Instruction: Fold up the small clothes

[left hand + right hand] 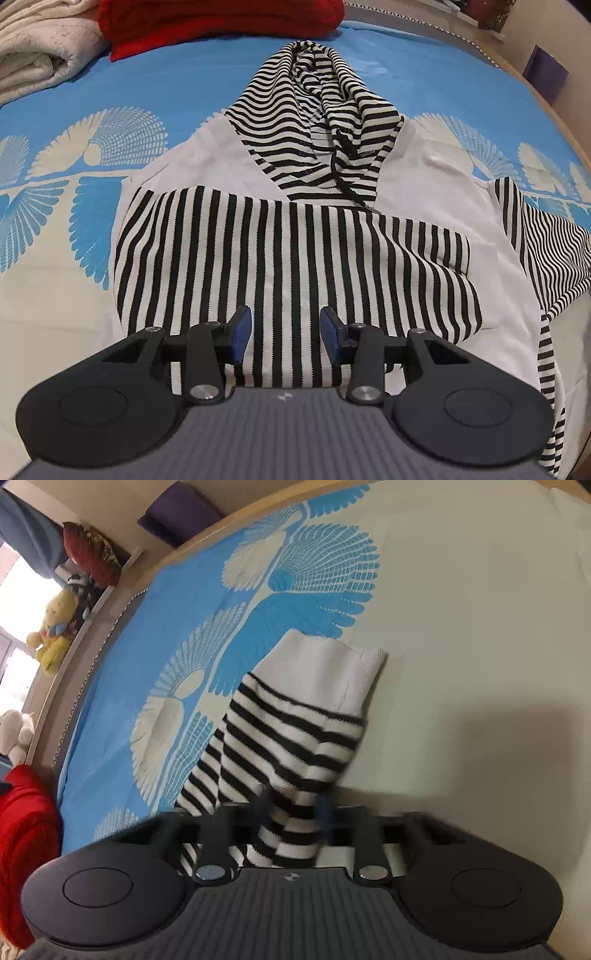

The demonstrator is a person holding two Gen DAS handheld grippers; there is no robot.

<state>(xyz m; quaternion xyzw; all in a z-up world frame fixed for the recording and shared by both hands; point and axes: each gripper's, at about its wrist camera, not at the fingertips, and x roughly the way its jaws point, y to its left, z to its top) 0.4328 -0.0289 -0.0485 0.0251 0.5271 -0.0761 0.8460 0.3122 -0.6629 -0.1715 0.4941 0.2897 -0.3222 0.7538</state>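
- Striped black-and-white knit, with plain white panels, makes up the small hooded top (pixel 424 192) that lies spread flat on the blue and cream bedspread with a fan pattern (pixel 110 155).
- Its striped hood (pixel 314 122) points away from me, towards the far side of the bed, with a thin black drawstring (pixel 341 173) trailing down from its opening.
- One striped part is folded across the front of the top, directly under my left gripper (pixel 284 321).
- My left gripper points steeply down at that folded part. Its blue pads (pixel 242 328) stand released and well apart, with nothing pinched between them. I cannot tell whether the tips touch the cloth.
- At the right edge of the left wrist view, the other striped sleeve (pixel 554 251) runs outward off the top's body.
- In the right wrist view that striped sleeve (pixel 295 731) runs away from me across the bedspread (pixel 480 627), ending in a white ribbed cuff (pixel 332 668) that lies flat on the cream part.
- My right gripper (pixel 294 808) is blurred, but the sleeve passes between its fingers, and they are clenched on it a little way back from the cuff.
- A red knitted bundle (pixel 221 22) and a folded cream blanket (pixel 37 55) sit at the far side of the bed, well apart from the top.
- A yellow plush toy (pixel 55 635) sits on a ledge beyond the bed's edge.
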